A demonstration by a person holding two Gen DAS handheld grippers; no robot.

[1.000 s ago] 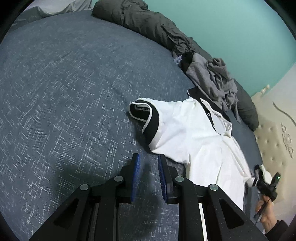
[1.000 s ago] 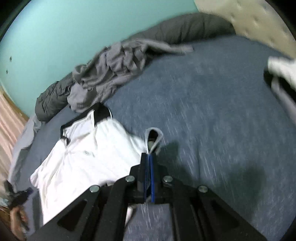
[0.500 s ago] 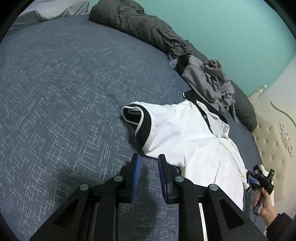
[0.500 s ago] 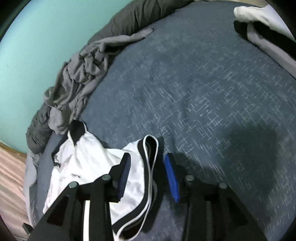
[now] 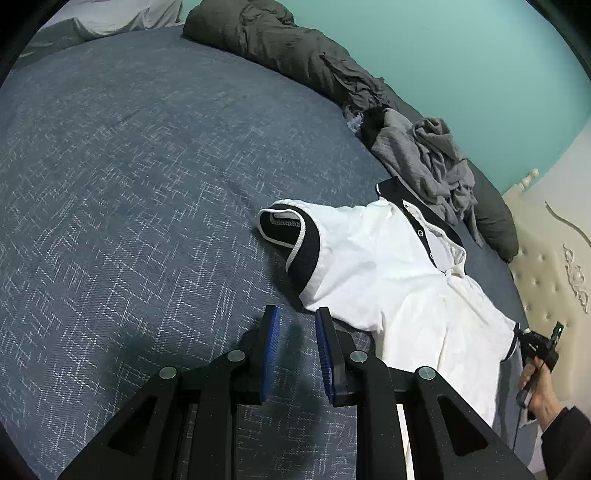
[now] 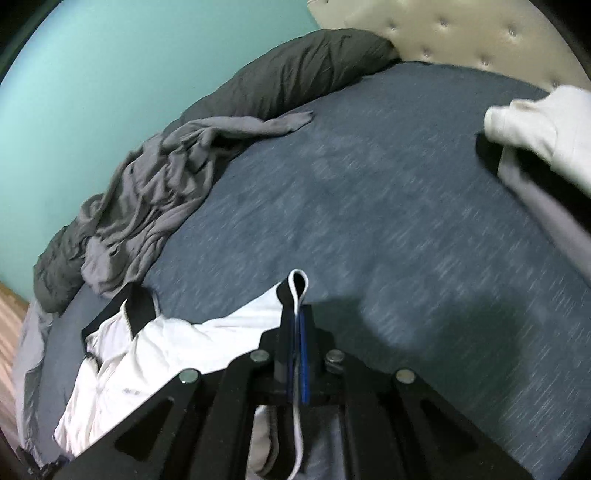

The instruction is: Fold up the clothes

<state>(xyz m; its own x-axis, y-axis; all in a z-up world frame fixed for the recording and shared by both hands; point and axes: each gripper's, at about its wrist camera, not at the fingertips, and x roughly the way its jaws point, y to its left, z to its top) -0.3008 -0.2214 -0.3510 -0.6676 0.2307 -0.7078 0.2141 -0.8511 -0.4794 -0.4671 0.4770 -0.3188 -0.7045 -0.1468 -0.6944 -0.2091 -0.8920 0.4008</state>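
Half a second ago the right gripper (image 6: 296, 325) stood with its pads apart around the black-and-white sleeve cuff (image 6: 295, 288); now the pads are pressed together on that cuff, a loop of piped trim standing up just past the fingertips. The left gripper (image 5: 295, 334) is seen in much the same place as before, its blue ribbed pads (image 5: 271, 332) parted with nothing between them, held just short of the near edge of the shirt.

The white polo shirt (image 5: 388, 273) is spread face up on the blue-grey bedspread (image 5: 129, 184), collar toward the far pillows, placket buttoned, the near sleeve (image 5: 291, 236) bulged open so that its black ribbed band shows. It is not yet folded flat in any visible way.

The step in hand is judged to be the drawing of a sleeve across the body. It would be done well if the cuff were kept clamped close to its edge, lifted only slightly, and carried over with the cloth taut, so that a straight crease is laid along the shoulder line; the body could be pinned by the free gripper against dragging.

The shirt is a soft, matte knit, lightly wrinkled, with stiffer ribbed cuffs. The bedspread is woven with a pale crosshatch fleck. A crumpled grey garment (image 5: 424, 158) and dark pillows (image 6: 295, 74) are heaped beyond; a tufted cream headboard (image 6: 461, 33) is seen behind.
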